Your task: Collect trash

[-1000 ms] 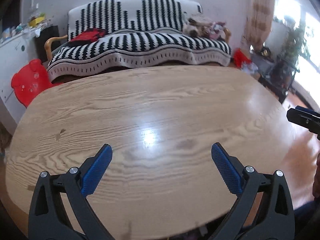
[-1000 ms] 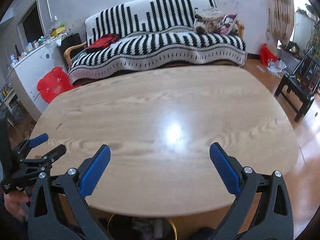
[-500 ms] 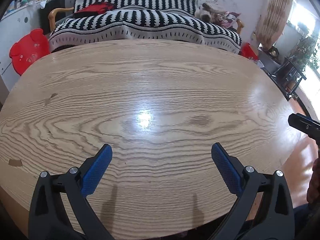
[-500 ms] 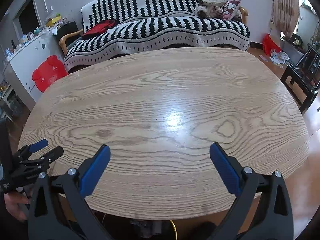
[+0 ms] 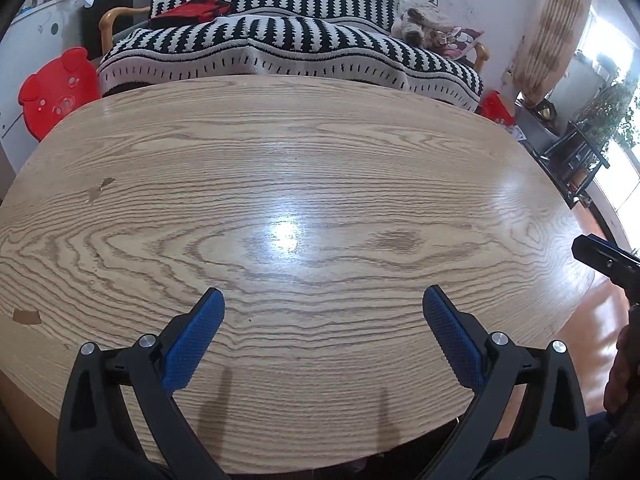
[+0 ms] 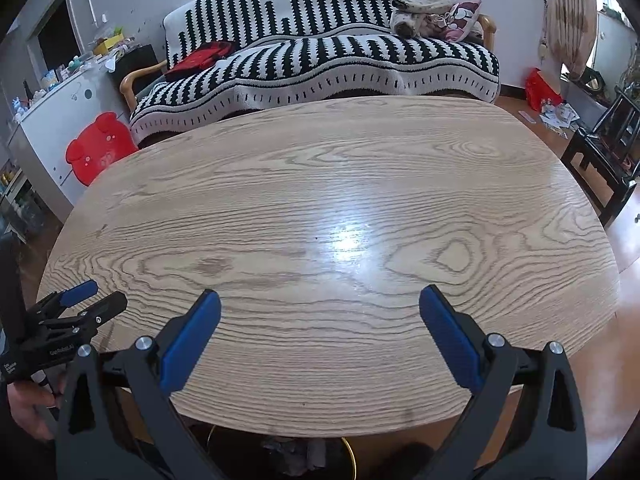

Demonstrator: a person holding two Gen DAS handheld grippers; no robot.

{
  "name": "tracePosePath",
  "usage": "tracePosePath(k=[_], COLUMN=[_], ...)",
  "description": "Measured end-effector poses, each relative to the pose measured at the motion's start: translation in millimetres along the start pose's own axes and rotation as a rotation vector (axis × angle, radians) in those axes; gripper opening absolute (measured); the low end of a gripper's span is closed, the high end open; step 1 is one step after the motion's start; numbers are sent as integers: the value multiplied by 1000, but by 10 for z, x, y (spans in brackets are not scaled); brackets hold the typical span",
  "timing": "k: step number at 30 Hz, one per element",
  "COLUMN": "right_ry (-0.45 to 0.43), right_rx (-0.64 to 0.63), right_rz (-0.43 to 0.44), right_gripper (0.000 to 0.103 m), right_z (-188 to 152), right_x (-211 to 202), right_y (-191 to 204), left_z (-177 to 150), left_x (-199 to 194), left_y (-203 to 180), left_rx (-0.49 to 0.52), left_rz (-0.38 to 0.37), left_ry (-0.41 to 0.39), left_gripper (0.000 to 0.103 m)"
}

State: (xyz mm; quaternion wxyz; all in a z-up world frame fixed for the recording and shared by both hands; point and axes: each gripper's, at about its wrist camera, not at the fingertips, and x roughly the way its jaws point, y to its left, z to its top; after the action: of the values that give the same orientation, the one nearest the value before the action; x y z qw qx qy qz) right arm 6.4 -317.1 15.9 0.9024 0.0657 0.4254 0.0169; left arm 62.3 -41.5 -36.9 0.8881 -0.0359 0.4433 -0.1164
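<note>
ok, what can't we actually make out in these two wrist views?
- Right wrist view: the bin under the table is mostly hidden by the table edge; its contents are a dark blur.
- Left wrist view: the right gripper is cut off by the frame edge.
- Both: clutter on the white cabinet is too small to identify.

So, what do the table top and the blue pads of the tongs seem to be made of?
The table top looks like oak-grain wood or veneer with a glossy coat: strong grain rings and a bright light reflection. The blue pads of the left tongs look like rubber or soft plastic, with a fine dimpled texture.
</note>
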Motion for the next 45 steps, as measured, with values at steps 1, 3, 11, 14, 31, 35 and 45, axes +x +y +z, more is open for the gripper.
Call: tracePosePath(k=[1, 3, 11, 14, 31, 35, 45], right_ry=[0, -1, -6, -3, -4, -3, -5], right_rx=[-3, -9, -14, -12, -19, -21, -21], right_rz=[-1, -6, -11, -9, -10, -10, -10], right_gripper=[96, 96, 96, 96, 96, 96, 96], right_z=[-4, -13, -9, -2, 11, 10, 12], right_x=[-5, -16, -23, -22, -17, -14, -14], right_y=[3, 9, 19, 22, 28, 27, 26], left_z=[-4, -7, -13, -17, -22, -23, -29], left_x=[-2, -5, -7, -2, 7, 8, 9], left_y=[-5, -1, -9, -15, -21, -24, -27], left_rx=[1, 5, 5, 7, 8, 9, 8], left_rz=[-1, -4, -4, -7, -9, -9, -10], left_ry=[0, 1, 4, 7, 8, 7, 7], left_gripper=[96, 96, 96, 96, 96, 96, 96])
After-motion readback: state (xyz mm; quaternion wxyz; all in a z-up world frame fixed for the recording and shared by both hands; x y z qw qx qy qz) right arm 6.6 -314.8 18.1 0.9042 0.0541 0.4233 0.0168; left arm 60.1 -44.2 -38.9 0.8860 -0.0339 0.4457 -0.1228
